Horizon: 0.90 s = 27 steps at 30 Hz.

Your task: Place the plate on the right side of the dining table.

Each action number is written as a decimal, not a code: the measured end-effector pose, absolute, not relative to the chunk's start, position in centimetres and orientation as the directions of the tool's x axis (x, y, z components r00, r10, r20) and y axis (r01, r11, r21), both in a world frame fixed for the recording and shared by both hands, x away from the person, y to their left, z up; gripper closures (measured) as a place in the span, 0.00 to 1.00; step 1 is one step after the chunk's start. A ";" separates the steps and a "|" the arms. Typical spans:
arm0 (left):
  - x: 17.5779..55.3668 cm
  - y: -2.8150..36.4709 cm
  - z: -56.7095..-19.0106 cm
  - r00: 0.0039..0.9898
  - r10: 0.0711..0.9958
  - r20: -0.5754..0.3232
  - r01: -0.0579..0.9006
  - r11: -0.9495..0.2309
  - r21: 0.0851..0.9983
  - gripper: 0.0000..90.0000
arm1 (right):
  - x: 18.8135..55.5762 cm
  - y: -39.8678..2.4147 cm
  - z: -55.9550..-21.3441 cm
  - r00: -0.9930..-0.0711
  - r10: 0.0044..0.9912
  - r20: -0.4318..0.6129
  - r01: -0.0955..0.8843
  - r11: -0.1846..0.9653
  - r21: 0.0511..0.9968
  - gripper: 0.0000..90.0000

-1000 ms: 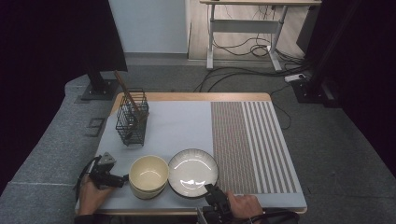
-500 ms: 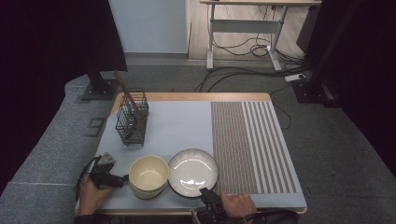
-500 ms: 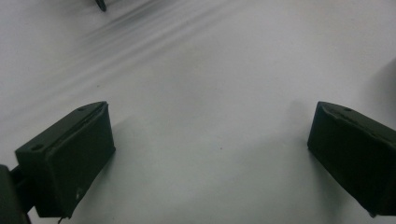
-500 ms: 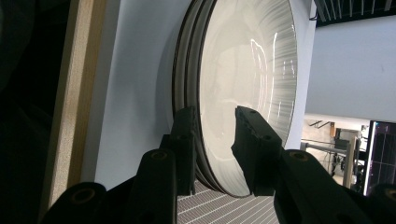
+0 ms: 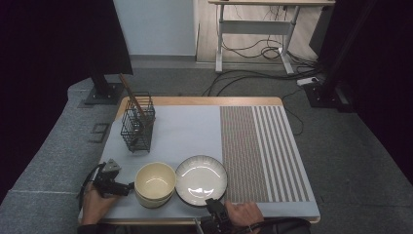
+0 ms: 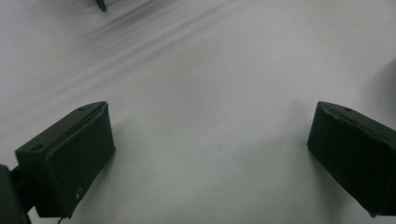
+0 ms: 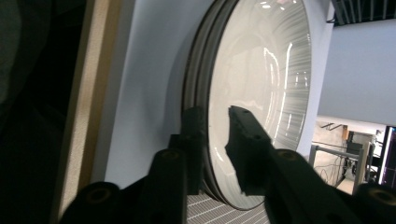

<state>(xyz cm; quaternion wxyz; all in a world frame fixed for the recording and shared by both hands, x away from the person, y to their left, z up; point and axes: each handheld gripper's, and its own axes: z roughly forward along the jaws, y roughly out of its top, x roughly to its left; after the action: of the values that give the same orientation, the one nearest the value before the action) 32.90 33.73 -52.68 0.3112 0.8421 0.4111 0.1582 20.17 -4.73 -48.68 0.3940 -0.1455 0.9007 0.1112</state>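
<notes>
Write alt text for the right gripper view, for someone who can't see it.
The right gripper has the near rim of a pale, glossy plate between its two black jaws, one under the rim and one over it, and they have just been closing. The plate lies on a light mat near the table's wooden edge.

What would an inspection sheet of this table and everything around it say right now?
Surface: table under a grey mat, striped at its right.
Job's things: white plate lying flat near the front edge; right gripper has just been closing, its jaws astride the plate's rim.
Clutter: cream bowl beside the plate; wire basket holding sticks.
Grippers: left gripper open over bare mat.
Cables: loose cables on the floor behind.
Surroundings: desk frame, dark curtains.
</notes>
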 end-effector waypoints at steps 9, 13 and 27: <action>32.9 33.7 -52.7 0.612 0.791 0.010 0.594 -0.468 0.654 0.00 | 20.0 -4.7 -48.6 -0.654 -0.189 -0.733 -0.351 0.933 0.073 0.96; 32.9 33.7 -52.7 0.612 0.791 0.011 0.594 -0.468 0.654 0.00 | 20.1 -4.5 -48.6 -0.663 -0.195 -0.723 -0.347 0.936 0.066 0.96; 32.9 33.7 -52.7 0.611 0.791 0.010 0.594 -0.468 0.654 0.00 | 20.8 -4.1 -48.4 -0.684 -0.201 -0.701 -0.340 0.938 0.063 0.96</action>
<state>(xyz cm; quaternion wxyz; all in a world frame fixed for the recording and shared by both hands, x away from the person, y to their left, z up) 32.91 33.73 -52.68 0.3111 0.8420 0.4114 0.1581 20.80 -4.13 -48.42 0.3688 -0.1483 0.9127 0.0944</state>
